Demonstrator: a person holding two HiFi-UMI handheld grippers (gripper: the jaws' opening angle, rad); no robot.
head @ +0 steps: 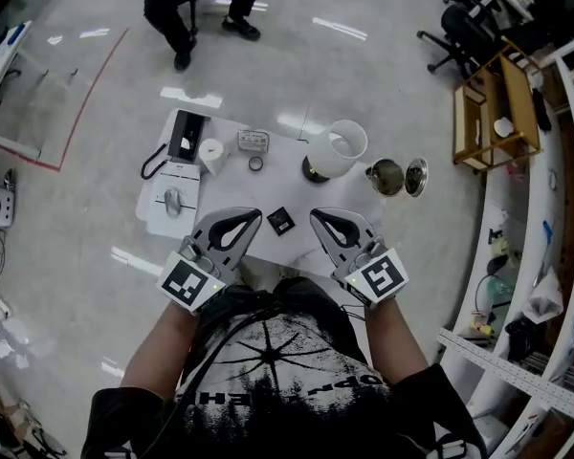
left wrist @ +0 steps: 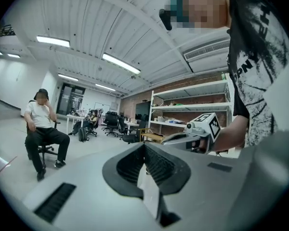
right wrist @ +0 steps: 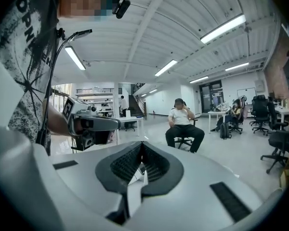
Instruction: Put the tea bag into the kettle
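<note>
In the head view a white kettle with a dark base stands open-topped at the back of the small white table. A small dark square packet, which looks like the tea bag, lies flat near the table's front edge. My left gripper and right gripper hover on either side of it, both shut with nothing between the jaws. The left gripper sees the right one beside it. The right gripper sees the left one. Neither gripper view shows the table.
A metal cup and a round metal lid lie right of the kettle. A small tin, a ring, a white roll and a black device sit at the left. A seated person is beyond the table, a wooden shelf at right.
</note>
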